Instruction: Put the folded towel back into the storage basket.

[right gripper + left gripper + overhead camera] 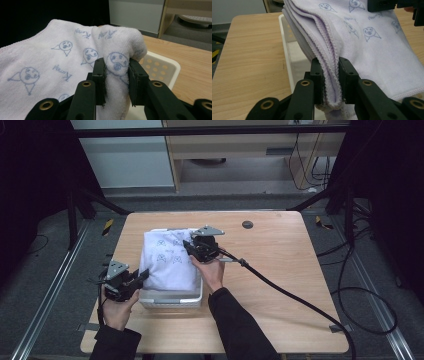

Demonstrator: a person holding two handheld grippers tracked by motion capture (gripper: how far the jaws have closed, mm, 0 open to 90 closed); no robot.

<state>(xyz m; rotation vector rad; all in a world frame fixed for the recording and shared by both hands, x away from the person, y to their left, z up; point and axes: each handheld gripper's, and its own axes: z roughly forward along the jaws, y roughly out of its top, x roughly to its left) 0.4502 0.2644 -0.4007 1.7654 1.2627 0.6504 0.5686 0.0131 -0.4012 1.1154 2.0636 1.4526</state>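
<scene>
A folded pale-lilac towel (167, 260) with little printed faces hangs over the white perforated basket (172, 299). At the basket's near-left corner the left gripper (142, 276) pinches the towel's stitched hem; over its far-right edge the right gripper (189, 249) clamps a bunched fold.

The high view looks forward and down over the whole desk (280, 285). Each gripper view sits close behind its jaws; all share the towel (167, 260).
</scene>
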